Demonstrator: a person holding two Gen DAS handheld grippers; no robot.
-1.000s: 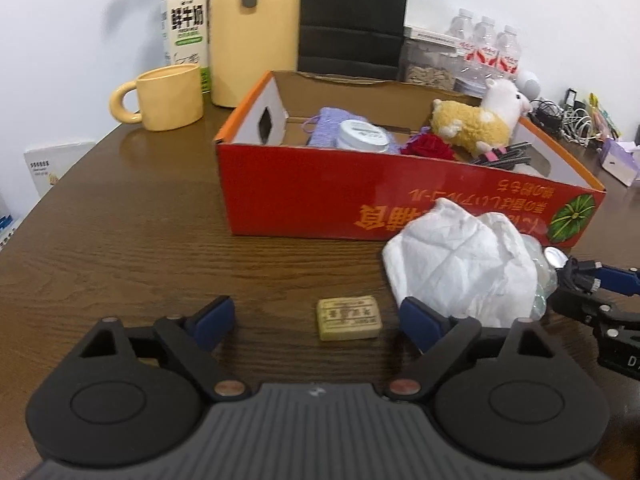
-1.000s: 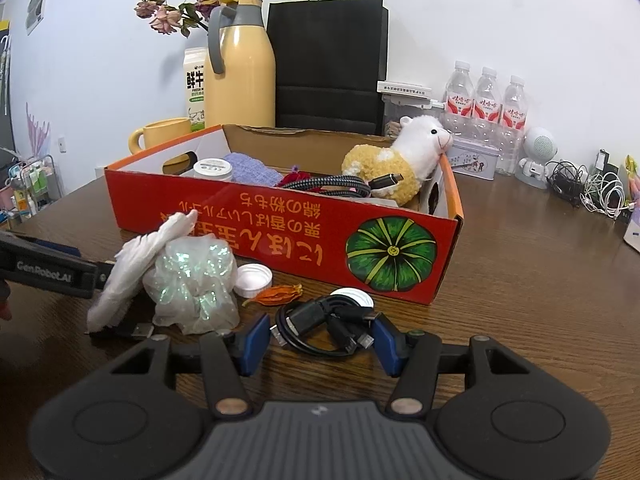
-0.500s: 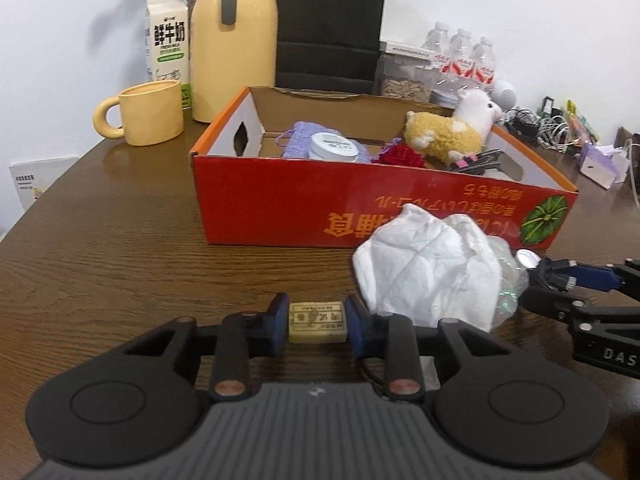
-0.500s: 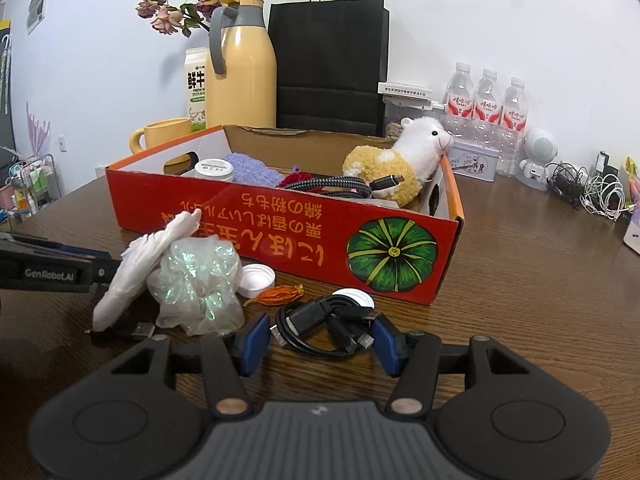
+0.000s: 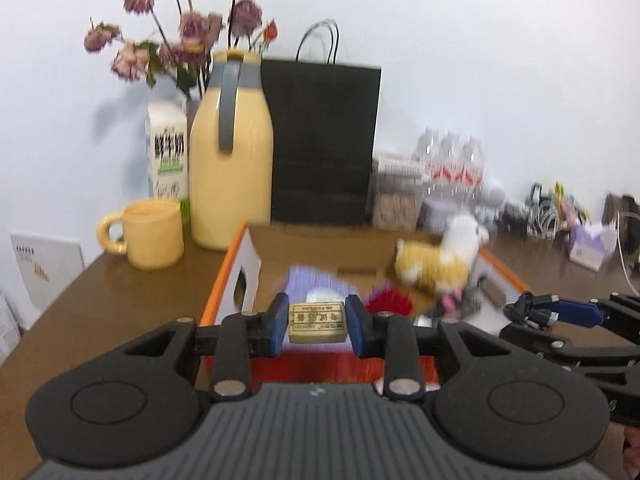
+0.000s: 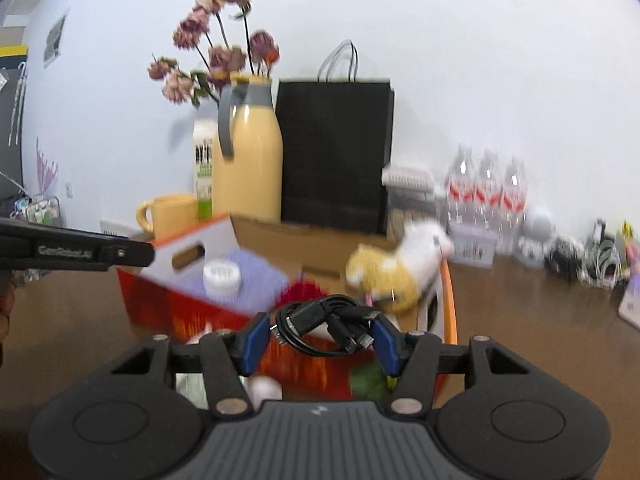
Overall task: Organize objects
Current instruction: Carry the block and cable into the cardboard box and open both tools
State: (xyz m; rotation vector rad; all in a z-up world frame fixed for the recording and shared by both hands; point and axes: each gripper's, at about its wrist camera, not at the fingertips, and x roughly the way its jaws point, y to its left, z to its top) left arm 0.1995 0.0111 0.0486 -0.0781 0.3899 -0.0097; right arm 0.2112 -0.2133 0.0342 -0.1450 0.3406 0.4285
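The left gripper [image 5: 317, 323] pinched a small, stiff, probably light eraser [image 5: 317, 322] by its ends; the right gripper [image 6: 322, 338] clamped a floppy cable bundle [image 6: 320, 325], likelier to slip, near the red box [image 6: 180, 304].

An open cardboard box [image 5: 224, 280] sits on the worktop [image 5: 100, 300]. In it lie a plush alpaca [image 5: 436, 260] toward the right, a lidded jar [image 6: 222, 276] on a knitted cloth [image 6: 260, 280] toward the left. Behind the box stand a jug [image 5: 232, 176] and a paper bag [image 5: 324, 140]; a milk carton [image 5: 168, 152] and mug [image 5: 148, 234] stand left of the jug, water bottles [image 6: 486, 192] to the bag's right.
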